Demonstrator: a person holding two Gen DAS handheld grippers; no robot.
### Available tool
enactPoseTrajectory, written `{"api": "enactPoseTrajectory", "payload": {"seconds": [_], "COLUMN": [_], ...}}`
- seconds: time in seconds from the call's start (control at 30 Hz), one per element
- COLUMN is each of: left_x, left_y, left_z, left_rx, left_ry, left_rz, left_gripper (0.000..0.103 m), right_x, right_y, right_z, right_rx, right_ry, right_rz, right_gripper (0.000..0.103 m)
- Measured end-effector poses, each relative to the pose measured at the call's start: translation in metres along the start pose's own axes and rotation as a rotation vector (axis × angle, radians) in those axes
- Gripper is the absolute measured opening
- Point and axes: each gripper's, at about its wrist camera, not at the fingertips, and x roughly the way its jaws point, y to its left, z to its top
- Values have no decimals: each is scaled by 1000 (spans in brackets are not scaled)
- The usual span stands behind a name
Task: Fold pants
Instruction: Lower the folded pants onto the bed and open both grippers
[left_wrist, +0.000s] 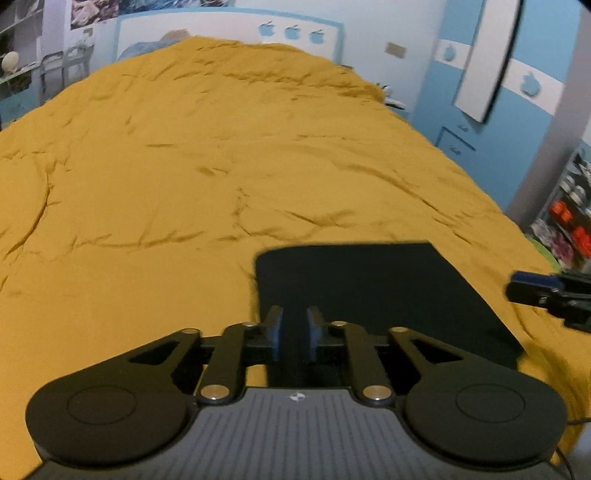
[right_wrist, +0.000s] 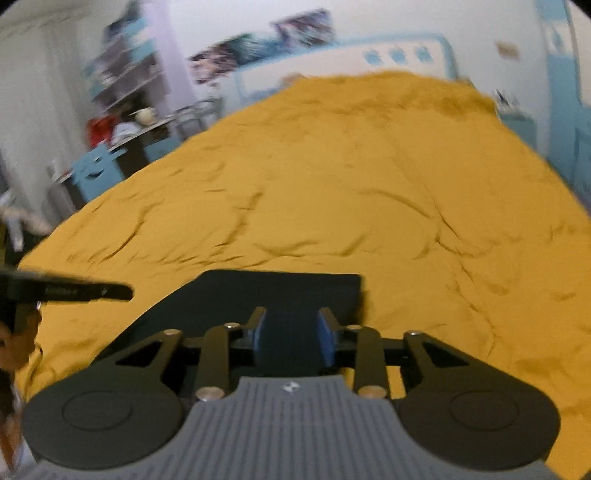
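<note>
The dark navy pants (left_wrist: 373, 291) lie folded into a flat rectangle on the mustard-yellow bedspread (left_wrist: 184, 166), near the bed's front edge. My left gripper (left_wrist: 294, 334) hovers over the fold's near left part, jaws a little apart and empty. My right gripper (right_wrist: 293, 338) hovers over the pants (right_wrist: 273, 295) at their near right part, jaws apart and empty. The right gripper also shows at the right edge of the left wrist view (left_wrist: 543, 291). The left gripper shows at the left edge of the right wrist view (right_wrist: 74, 290).
The yellow bedspread (right_wrist: 369, 184) stretches far ahead to a white and blue headboard (left_wrist: 229, 33). Blue cabinets (left_wrist: 458, 140) stand to the bed's right. A cluttered desk and blue chair (right_wrist: 96, 173) stand to its left.
</note>
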Motion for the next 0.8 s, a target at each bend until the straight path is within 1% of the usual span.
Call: {"api": "enactPoseTrajectory", "payload": {"seconds": [0.03, 0.07, 0.1, 0.13, 0.17, 0.2, 0.23, 0.3, 0.37, 0.43, 0.47, 0.53, 0.67, 0.8], "left_x": [-7, -13, -18, -22, -23, -23, -21, -14, -8, -5, -3, -1, -4, -13], "left_y": [-5, -12, -18, -23, -27, -32, -36, -43, -51, -53, -51, -46, -36, -35], "left_z": [-9, -18, -27, -37, -44, -52, -58, -70, -81, -89, -91, -97, -106, -106], "left_rx": [4, 14, 23, 25, 20, 13, 16, 36, 75, 88, 84, 63, 14, 2], "left_ry": [-9, -25, -44, -62, -70, -73, -73, -70, -72, -71, -65, -58, -58, -64], "left_rz": [-3, 3, 8, 18, 25, 28, 38, 91, 140, 152, 151, 147, 113, 86], "left_gripper": [31, 34, 42, 52, 56, 60, 64, 71, 75, 79, 80, 86, 87, 87], "right_x": [-6, -12, -16, -18, -18, -18, -14, -7, 1, 7, 10, 15, 19, 16], "right_y": [11, 24, 34, 44, 51, 58, 63, 65, 63, 64, 64, 63, 62, 60], "right_z": [-6, -14, -21, -30, -37, -44, -52, -65, -76, -88, -93, -104, -118, -118], "right_rx": [-43, -89, -121, -152, -180, -212, -236, -226, -212, -218, -229, -236, -248, -238], "right_ry": [-9, -18, -25, -34, -40, -42, -33, -21, -1, -4, -1, 4, -1, -4], "right_rz": [-1, -6, -10, -15, -27, -52, -71, -75, -103, -109, -114, -116, -118, -115], "right_gripper": [29, 29, 30, 35, 44, 47, 49, 50, 51, 53, 53, 53, 53, 53]}}
